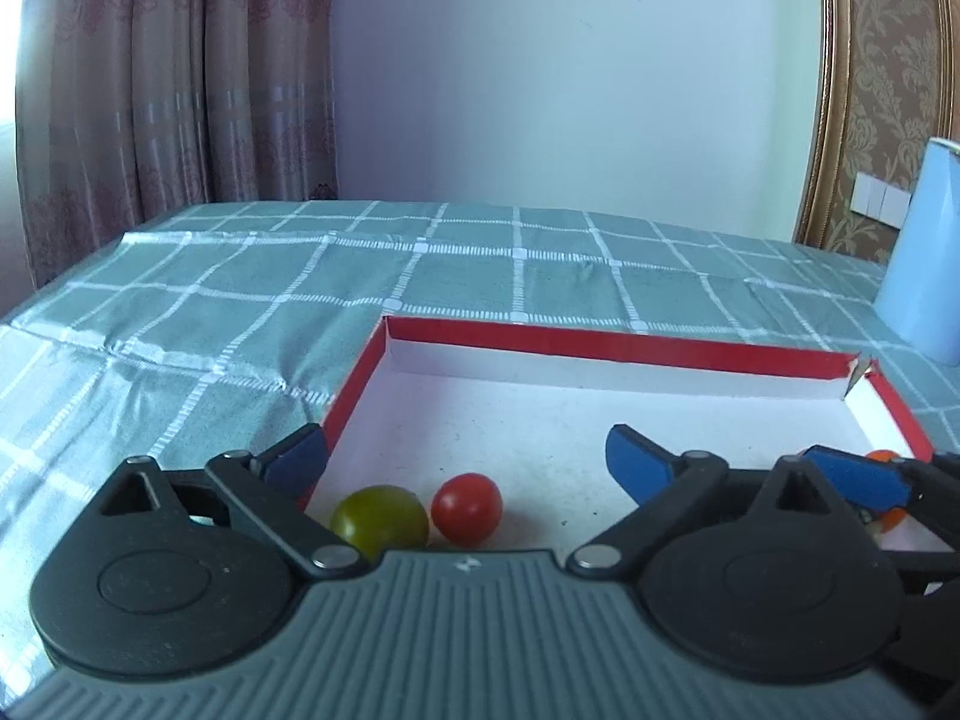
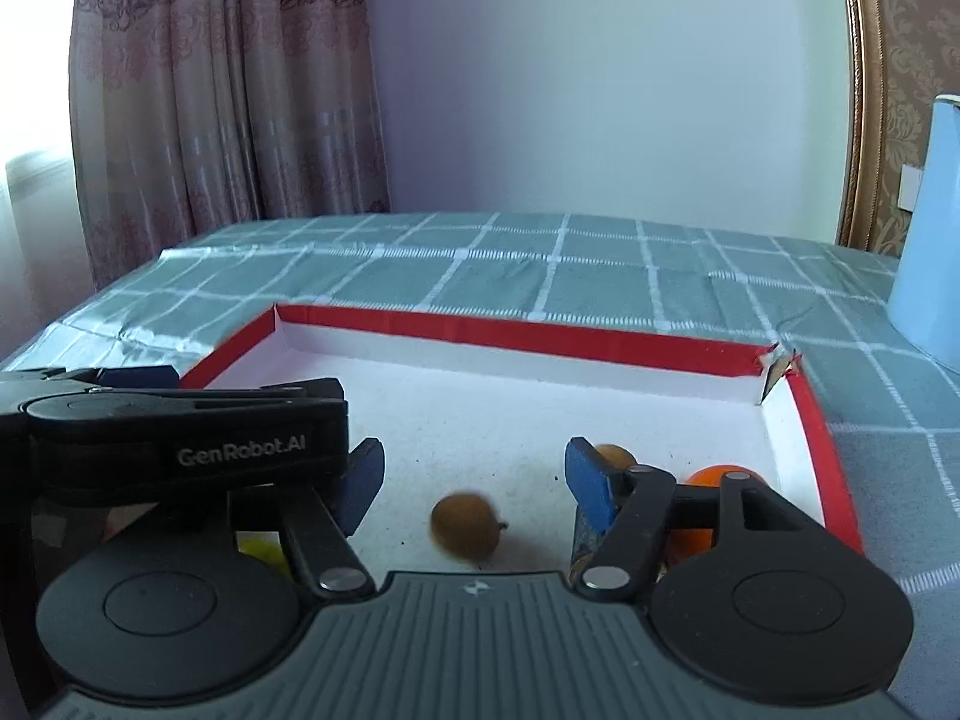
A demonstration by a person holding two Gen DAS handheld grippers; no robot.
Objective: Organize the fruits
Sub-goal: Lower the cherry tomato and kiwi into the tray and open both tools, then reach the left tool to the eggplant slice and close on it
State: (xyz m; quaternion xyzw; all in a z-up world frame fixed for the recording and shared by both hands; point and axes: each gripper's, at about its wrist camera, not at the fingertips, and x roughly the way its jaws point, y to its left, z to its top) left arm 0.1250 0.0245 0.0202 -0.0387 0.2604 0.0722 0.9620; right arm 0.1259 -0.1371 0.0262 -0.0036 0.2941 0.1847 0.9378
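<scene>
A shallow red-rimmed box [image 1: 600, 341] with a white floor lies on the checked tablecloth; it also shows in the right wrist view [image 2: 510, 330]. In the left wrist view my left gripper [image 1: 468, 465] is open and empty over a green tomato [image 1: 379, 519] and a red tomato [image 1: 467, 507] at the box's near left. An orange fruit [image 1: 887, 457] is partly hidden behind the right gripper at the right edge. My right gripper [image 2: 474, 474] is open, with a blurred brown fruit [image 2: 465, 528] between its fingers. Orange fruits [image 2: 717, 477] and a brown one [image 2: 613, 455] sit behind its right finger.
A light blue pitcher [image 1: 924, 252] stands on the table at the right, also in the right wrist view [image 2: 930, 240]. The left gripper's body [image 2: 180, 450] is close on the right gripper's left. A yellow fruit [image 2: 264, 552] peeks under it. Curtains and wall lie behind.
</scene>
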